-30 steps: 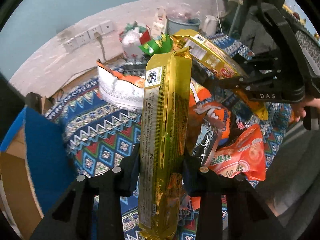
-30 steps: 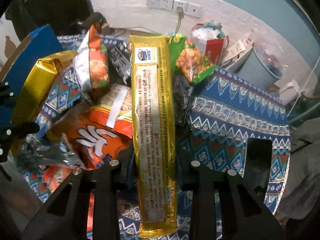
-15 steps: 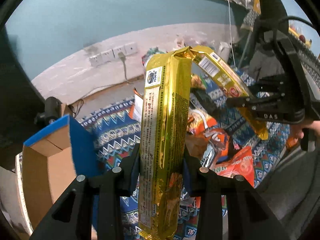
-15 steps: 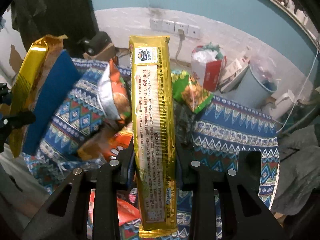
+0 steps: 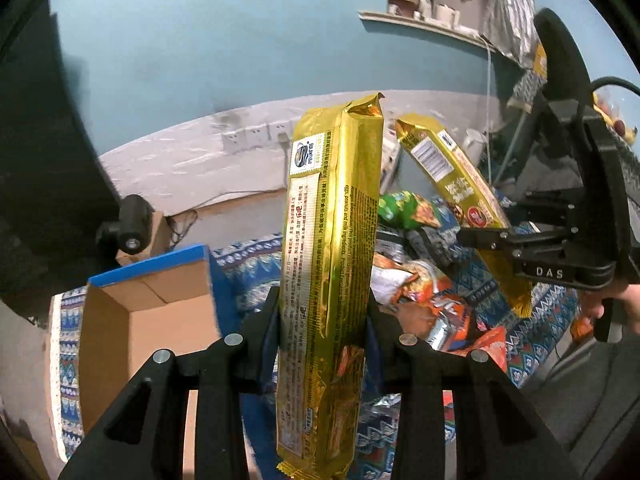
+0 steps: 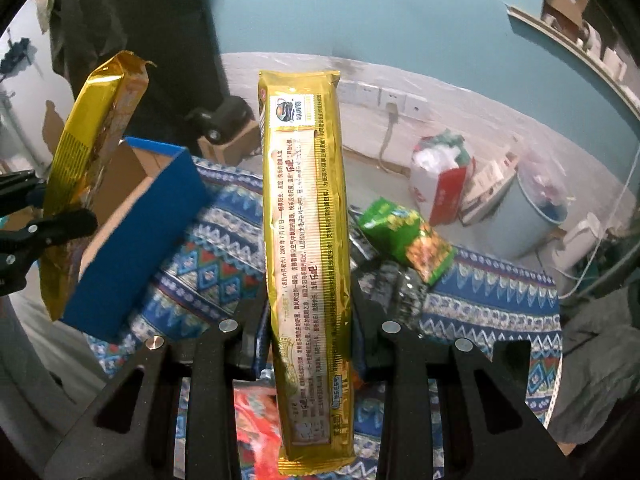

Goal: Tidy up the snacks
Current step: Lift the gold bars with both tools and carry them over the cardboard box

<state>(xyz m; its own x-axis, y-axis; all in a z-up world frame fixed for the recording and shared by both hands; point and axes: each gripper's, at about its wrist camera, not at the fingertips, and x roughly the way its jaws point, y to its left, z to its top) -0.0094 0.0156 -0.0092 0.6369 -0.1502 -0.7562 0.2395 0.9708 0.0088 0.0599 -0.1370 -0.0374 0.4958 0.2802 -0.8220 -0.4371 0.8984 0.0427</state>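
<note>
My left gripper is shut on a long gold cracker pack that stands upright between its fingers. My right gripper is shut on a second gold cracker pack, also upright. Each view shows the other one: the right gripper with its gold pack at the right of the left wrist view, the left gripper with its gold pack at the left edge of the right wrist view. An open blue cardboard box stands at the lower left, and this blue box lies below the left pack.
A heap of snack bags lies on the patterned cloth, among them a green bag and orange ones. By the wall stand a red-and-white bag, a pale bin and wall sockets. A hand holds the right gripper.
Both grippers have risen with their gold packs and tilted up, so more wall shows. The blue box has come further into view; the snack heap sits lower in both views.
</note>
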